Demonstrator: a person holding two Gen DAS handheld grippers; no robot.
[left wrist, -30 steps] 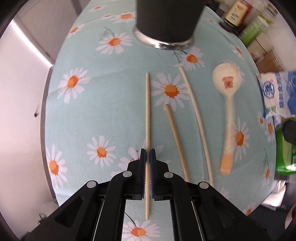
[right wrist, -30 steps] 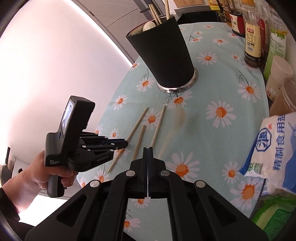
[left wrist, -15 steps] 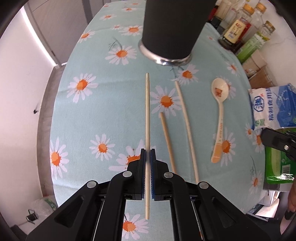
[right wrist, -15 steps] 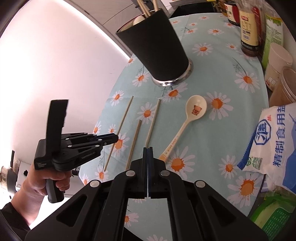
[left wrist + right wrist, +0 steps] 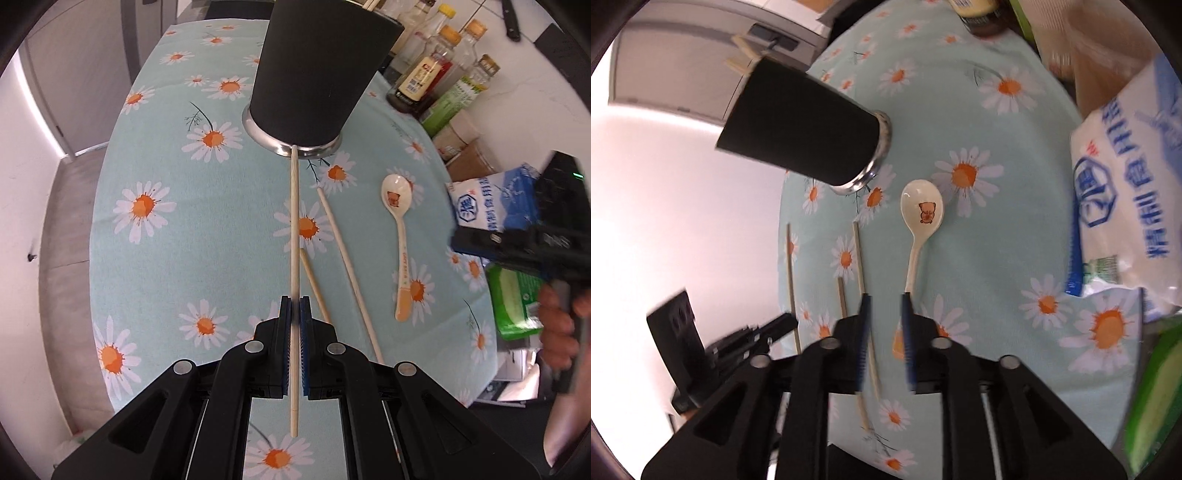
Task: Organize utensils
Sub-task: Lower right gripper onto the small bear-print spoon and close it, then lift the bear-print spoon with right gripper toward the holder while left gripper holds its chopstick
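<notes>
Left claw (image 5: 294, 317): clamped on chopstick (image 5: 294, 229); tip may snag on holder (image 5: 317, 74)
Right claw (image 5: 884, 317): just been opening, empty, above spoon (image 5: 919, 229); handle may slip out

My left wrist camera looks steeply down along its hand-held gripper (image 5: 294, 310) at the worktop (image 5: 177, 243), close in, the black cup (image 5: 317, 74) at twelve o'clock. My right wrist camera, rolled, sits near too, that cup (image 5: 801, 129) at ten o'clock. Both views share the cup, the chopsticks and the spoon (image 5: 399, 236).
</notes>
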